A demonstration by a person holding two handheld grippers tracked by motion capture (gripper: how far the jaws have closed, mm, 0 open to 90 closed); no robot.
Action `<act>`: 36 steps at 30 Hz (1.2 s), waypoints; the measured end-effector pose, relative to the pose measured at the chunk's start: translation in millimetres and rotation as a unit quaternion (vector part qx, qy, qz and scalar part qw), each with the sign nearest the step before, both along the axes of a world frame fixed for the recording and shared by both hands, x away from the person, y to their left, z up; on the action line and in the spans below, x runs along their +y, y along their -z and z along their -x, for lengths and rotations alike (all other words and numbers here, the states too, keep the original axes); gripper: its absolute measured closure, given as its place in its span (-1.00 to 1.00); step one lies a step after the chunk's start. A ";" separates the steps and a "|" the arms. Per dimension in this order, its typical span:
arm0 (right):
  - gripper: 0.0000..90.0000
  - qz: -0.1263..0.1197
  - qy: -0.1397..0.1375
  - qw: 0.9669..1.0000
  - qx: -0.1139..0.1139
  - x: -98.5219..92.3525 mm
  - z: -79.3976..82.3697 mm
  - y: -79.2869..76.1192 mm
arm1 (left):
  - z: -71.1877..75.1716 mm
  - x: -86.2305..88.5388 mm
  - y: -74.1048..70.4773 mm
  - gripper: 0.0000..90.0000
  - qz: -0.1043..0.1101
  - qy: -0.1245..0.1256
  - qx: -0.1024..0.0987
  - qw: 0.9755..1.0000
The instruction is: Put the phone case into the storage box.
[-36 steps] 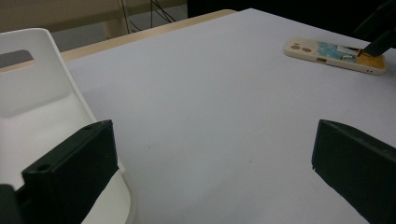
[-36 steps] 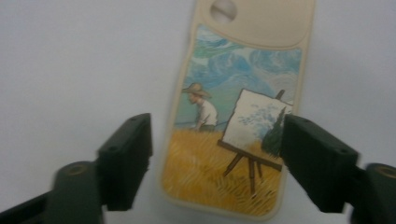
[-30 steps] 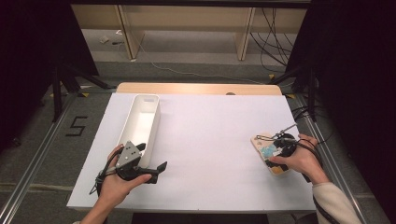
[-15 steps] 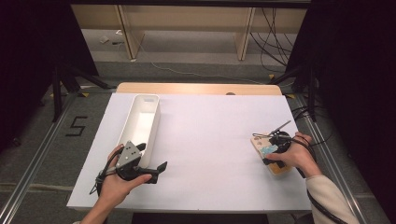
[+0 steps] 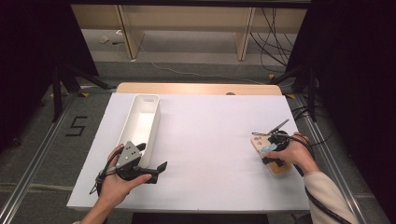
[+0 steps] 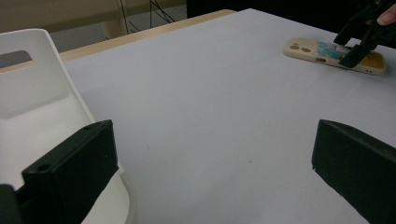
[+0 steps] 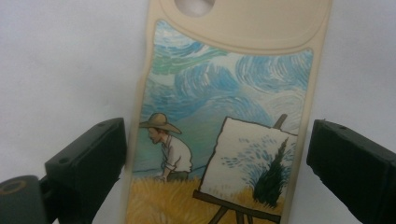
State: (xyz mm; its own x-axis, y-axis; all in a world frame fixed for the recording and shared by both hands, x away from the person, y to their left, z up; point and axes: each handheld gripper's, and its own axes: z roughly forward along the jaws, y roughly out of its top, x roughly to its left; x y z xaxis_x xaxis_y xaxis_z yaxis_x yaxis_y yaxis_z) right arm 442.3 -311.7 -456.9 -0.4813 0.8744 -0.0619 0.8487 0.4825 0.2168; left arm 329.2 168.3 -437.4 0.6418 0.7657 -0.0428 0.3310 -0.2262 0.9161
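Two open jaws of the right hand-held gripper (image 7: 217, 149) straddle the phone case (image 7: 229, 121), lying flat on the surface far from the white bin (image 5: 140, 126). Grasping comes next: close squarely on its edges. Left hand-held gripper (image 5: 156, 170) rests released beside the bin.

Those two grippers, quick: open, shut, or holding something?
Left gripper: open, holding nothing, beside the white bin.
Right gripper: open, jaws either side of the phone case, not clamped.
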 end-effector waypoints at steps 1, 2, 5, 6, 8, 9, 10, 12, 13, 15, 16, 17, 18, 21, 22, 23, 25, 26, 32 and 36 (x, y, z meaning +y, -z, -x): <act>-0.86 0.001 0.003 1.000 0.003 0.2 0.3 0.0 | 0.0 0.0 -0.1 -1.00 0.000 0.000 0.000 1.000; -0.85 0.002 0.003 1.000 0.006 0.3 0.7 -0.1 | 0.2 0.1 -0.2 -1.00 0.000 -0.001 0.000 1.000; -0.85 0.003 0.006 1.000 0.009 0.4 1.7 0.4 | 0.2 0.0 -0.1 -1.00 0.000 0.000 0.000 1.000; -0.85 0.003 0.007 1.000 0.010 0.4 1.9 0.8 | 0.3 0.0 -0.1 -1.00 0.000 0.000 0.000 1.000; -0.85 0.006 0.009 1.000 0.015 0.6 2.4 1.4 | 0.4 0.0 -0.2 -1.00 0.000 0.000 0.000 1.000; -0.84 0.006 0.009 1.000 0.015 0.7 2.4 1.5 | 0.3 0.1 -0.2 -1.00 0.000 0.000 0.000 1.000; -0.84 0.007 0.010 1.000 0.015 0.8 2.4 1.7 | 0.2 0.0 -0.1 -1.00 0.000 0.000 0.000 1.000; -0.84 0.007 0.010 1.000 0.015 0.8 2.2 1.9 | 0.2 -0.1 -0.1 -1.00 0.000 0.000 0.000 1.000; -0.84 0.008 0.011 1.000 0.016 0.9 2.1 2.0 | 0.2 -0.1 -0.1 -1.00 0.000 0.000 0.000 1.000; -0.85 0.007 0.011 1.000 0.018 0.9 1.8 2.3 | 0.2 -0.1 -0.1 -1.00 -0.001 0.000 0.000 1.000; -0.85 0.006 0.013 1.000 0.020 0.9 1.6 2.2 | 0.1 -0.1 0.0 -1.00 -0.001 0.000 0.000 1.000; -0.85 0.006 0.011 1.000 0.020 0.7 1.4 2.3 | 0.1 -0.2 0.0 -1.00 -0.001 0.000 0.000 1.000; -0.85 0.008 0.009 1.000 0.017 0.4 1.2 2.8 | 0.1 -0.2 0.0 -1.00 -0.001 0.000 0.000 1.000; -0.86 0.008 0.008 1.000 0.018 0.2 0.6 3.3 | -0.1 -0.3 0.2 -1.00 -0.001 0.002 0.000 1.000; -0.86 0.006 0.011 1.000 0.020 0.3 0.5 3.3 | -0.1 -0.4 0.2 -1.00 -0.001 0.002 0.000 1.000; -0.87 0.007 0.010 1.000 0.020 -0.1 0.2 3.6 | -0.1 -0.4 0.2 -1.00 -0.001 0.002 0.000 1.000; -0.86 0.005 0.011 1.000 0.022 -0.2 -0.6 4.0 | -0.1 -0.4 0.2 -1.00 -0.001 0.002 0.000 1.000; -0.86 0.005 0.014 1.000 0.023 0.3 -0.7 4.0 | 0.0 -0.4 0.2 -1.00 -0.001 0.002 0.000 1.000; -0.85 0.003 0.015 0.999 0.029 0.2 -1.3 3.2 | -0.1 -0.4 0.3 -1.00 -0.002 0.002 0.000 1.000; -0.84 0.004 0.017 0.999 0.030 0.1 -1.3 3.0 | 0.0 -0.4 0.4 -1.00 -0.001 0.001 0.000 1.000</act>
State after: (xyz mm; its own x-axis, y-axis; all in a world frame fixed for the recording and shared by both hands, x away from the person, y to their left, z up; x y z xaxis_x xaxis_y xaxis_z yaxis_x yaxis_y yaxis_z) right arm 443.6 -311.6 -459.8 -0.4540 0.8900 -0.0420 0.8760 0.4545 0.1613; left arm 329.2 167.9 -437.8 0.6435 0.7643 -0.0420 0.3311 -0.2285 0.9155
